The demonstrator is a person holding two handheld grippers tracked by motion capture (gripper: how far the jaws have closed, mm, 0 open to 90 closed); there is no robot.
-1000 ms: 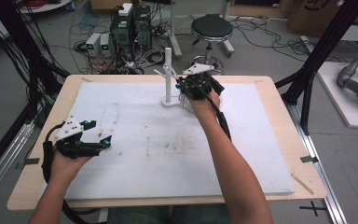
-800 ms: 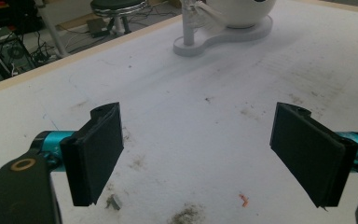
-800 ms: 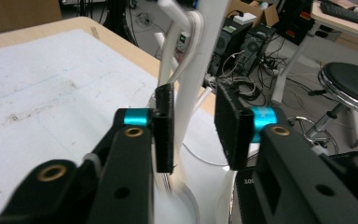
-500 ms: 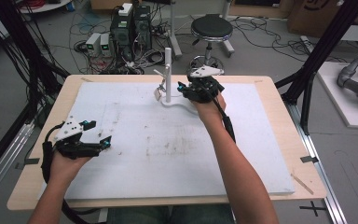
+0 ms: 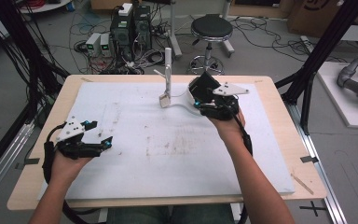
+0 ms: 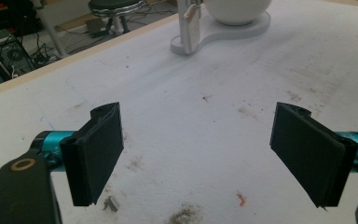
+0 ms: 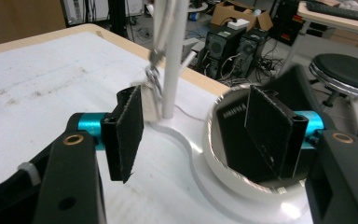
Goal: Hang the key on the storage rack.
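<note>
Right gripper (image 5: 199, 100) hangs at the white stand (image 5: 179, 99), toward twelve o'clock on the white mat (image 5: 135, 154); its jaws have just been opening and stand apart, nothing pinched, one beside the post (image 7: 172, 60), the other over the round cup (image 7: 242, 186). Left gripper (image 5: 105, 143), at eight o'clock, is spread wide over bare mat

Black stool (image 5: 211, 29), cable-strewn grey floor (image 5: 51, 42)
</note>
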